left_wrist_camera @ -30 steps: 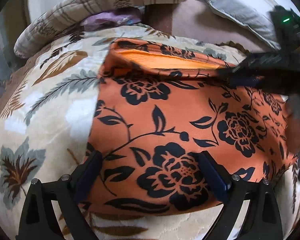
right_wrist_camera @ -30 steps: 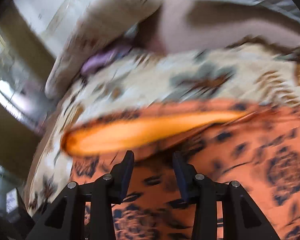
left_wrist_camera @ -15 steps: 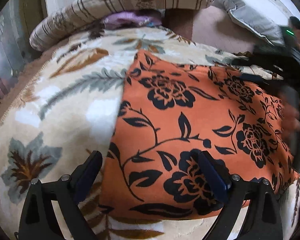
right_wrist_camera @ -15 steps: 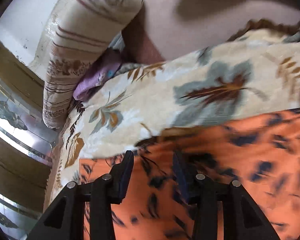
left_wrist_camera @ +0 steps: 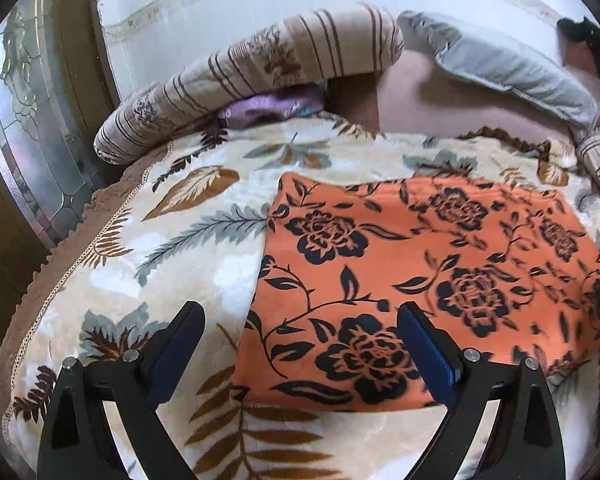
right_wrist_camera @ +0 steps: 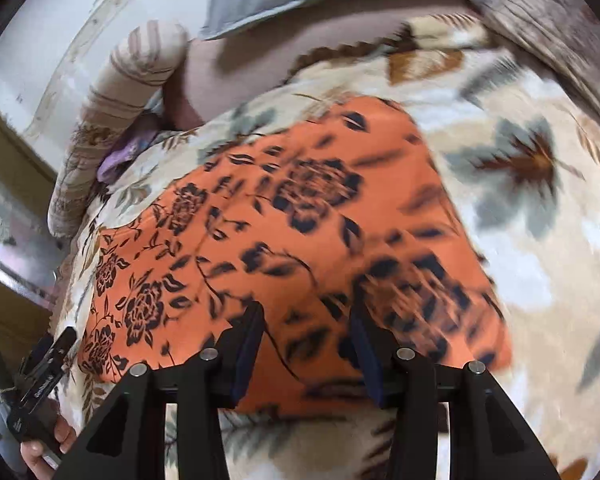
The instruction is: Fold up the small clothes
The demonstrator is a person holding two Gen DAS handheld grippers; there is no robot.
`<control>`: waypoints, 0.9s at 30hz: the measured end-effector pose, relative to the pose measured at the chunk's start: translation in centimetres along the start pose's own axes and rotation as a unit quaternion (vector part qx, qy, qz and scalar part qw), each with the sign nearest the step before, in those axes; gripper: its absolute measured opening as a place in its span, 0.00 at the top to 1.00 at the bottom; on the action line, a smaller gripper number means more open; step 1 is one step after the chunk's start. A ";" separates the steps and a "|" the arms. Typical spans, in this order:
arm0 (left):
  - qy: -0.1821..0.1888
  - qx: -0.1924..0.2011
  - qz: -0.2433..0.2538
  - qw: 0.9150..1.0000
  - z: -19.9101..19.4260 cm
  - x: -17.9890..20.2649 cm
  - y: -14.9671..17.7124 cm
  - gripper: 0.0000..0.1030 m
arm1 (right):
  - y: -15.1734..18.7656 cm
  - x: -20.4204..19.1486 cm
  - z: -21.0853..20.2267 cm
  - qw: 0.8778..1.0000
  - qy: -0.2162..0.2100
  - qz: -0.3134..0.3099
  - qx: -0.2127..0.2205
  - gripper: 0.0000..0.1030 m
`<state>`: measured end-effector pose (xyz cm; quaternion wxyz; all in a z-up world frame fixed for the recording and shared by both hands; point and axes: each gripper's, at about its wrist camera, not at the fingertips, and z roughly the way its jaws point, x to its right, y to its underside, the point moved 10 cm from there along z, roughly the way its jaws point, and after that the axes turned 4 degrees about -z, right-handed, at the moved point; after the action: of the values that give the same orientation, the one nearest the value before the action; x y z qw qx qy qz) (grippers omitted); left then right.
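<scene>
Orange cloth with black roses (left_wrist_camera: 420, 280) now lies flat and folded on the leaf-patterned cream blanket (left_wrist_camera: 172, 240), a neat rectangle with its left edge straight. A second ago its far edge was turned up, showing a plain orange underside, with the right gripper reaching over it; that flap has since been laid down and the underside is hidden. The left gripper (left_wrist_camera: 300, 356) hangs just above the near edge of the cloth, its fingers (left_wrist_camera: 424, 352) spread wide and holding nothing, much as before but drawn back, so more blanket shows. The right gripper (right_wrist_camera: 306, 344) has pulled back and up from the far edge; its fingers (right_wrist_camera: 248, 344) stand parted over the cloth, empty, in a blurred view. A striped bolster (left_wrist_camera: 252, 80) and grey pillow (left_wrist_camera: 500, 68) lie beyond the blanket.
</scene>
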<state>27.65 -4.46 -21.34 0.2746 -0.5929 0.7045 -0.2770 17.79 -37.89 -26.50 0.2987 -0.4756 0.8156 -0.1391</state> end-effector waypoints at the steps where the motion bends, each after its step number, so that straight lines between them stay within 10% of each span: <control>1: 0.001 0.005 -0.001 1.000 -0.4 0.1 0.1 0.06 | 0.1 0.2 0.2 1.000 0.002 0.004 -0.001 0.53; 27: 0.015 0.067 0.002 0.998 -11.6 5.1 -1.2 0.06 | 1.2 -1.3 -9.8 0.993 -0.070 0.017 0.098 0.44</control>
<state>19.42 -8.96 -12.70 0.3041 -0.5674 0.6895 -0.3319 11.35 -36.78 -18.95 0.4023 -0.4388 0.7832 -0.1795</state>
